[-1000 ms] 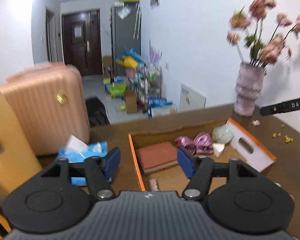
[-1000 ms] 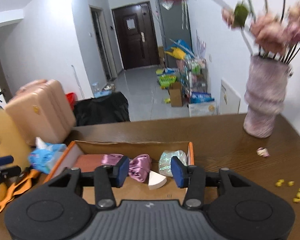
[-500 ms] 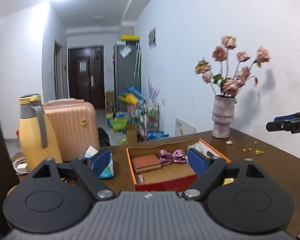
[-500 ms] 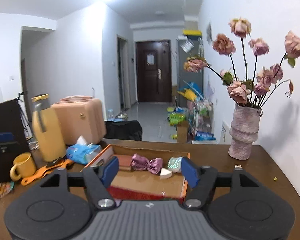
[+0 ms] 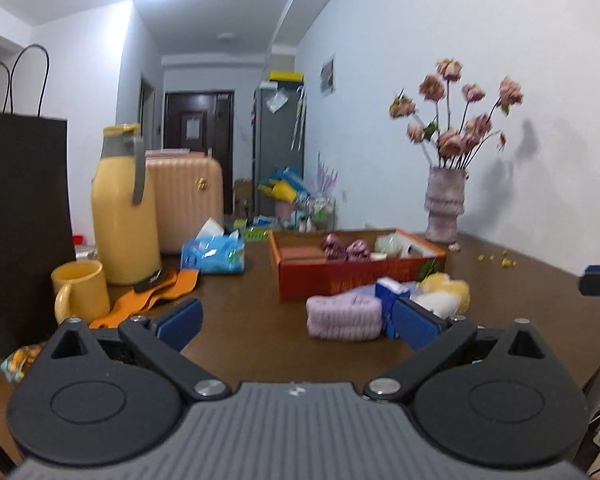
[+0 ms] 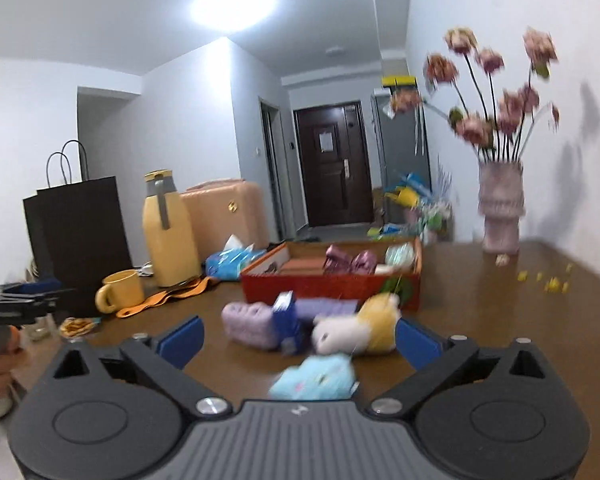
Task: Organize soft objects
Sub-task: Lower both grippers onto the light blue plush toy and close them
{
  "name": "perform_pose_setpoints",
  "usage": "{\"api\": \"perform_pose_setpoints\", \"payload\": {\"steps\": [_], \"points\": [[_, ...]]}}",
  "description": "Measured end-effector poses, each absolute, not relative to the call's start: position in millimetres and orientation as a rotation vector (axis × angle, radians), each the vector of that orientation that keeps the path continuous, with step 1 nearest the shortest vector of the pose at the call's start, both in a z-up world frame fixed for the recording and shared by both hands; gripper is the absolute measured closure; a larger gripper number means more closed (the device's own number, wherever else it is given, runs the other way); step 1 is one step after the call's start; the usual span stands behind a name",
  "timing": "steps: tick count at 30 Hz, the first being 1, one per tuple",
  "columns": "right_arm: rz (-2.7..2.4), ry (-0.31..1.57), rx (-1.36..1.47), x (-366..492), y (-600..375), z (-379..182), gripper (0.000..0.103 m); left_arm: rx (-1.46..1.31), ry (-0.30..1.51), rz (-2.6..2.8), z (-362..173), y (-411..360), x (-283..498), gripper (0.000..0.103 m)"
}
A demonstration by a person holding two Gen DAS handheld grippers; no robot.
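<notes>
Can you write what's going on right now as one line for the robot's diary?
left gripper: open, empty | right gripper: open, empty | purple towel, plush toy, blue cloth: on table before orange box

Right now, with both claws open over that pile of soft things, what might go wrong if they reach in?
The purple cloth, blue carton and plush toy lie packed together, so the open right gripper might catch two at once. The light blue item sits just under it and could get pushed along the table. Both views are blurred, so aim may be off.
</notes>
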State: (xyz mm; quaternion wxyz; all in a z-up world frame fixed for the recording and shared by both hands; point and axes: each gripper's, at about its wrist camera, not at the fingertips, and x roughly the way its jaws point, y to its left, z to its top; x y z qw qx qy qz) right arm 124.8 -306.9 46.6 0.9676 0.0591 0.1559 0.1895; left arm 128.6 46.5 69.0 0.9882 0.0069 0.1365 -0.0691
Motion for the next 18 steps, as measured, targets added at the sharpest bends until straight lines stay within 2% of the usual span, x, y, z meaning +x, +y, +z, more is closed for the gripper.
{"api": "perform_pose_setpoints", "payload": {"steps": [6,10,13,18], "points": [[0.363,0.355,0.077,135,-296,38,0.001,0.006,0.284,-0.178,63,41,142,0.000],[0.344,0.405,0.085,158,-294,23,0.001,-0.006,0.353,-0.222,50,26,162,0.000],[0.336,0.461,0.104,180,-295,9,0.004,-0.025,0.428,-0.278,39,7,186,0.000],[0.321,0.543,0.140,220,-302,-6,0.017,-0.062,0.503,-0.377,18,-25,224,0.000]]}}
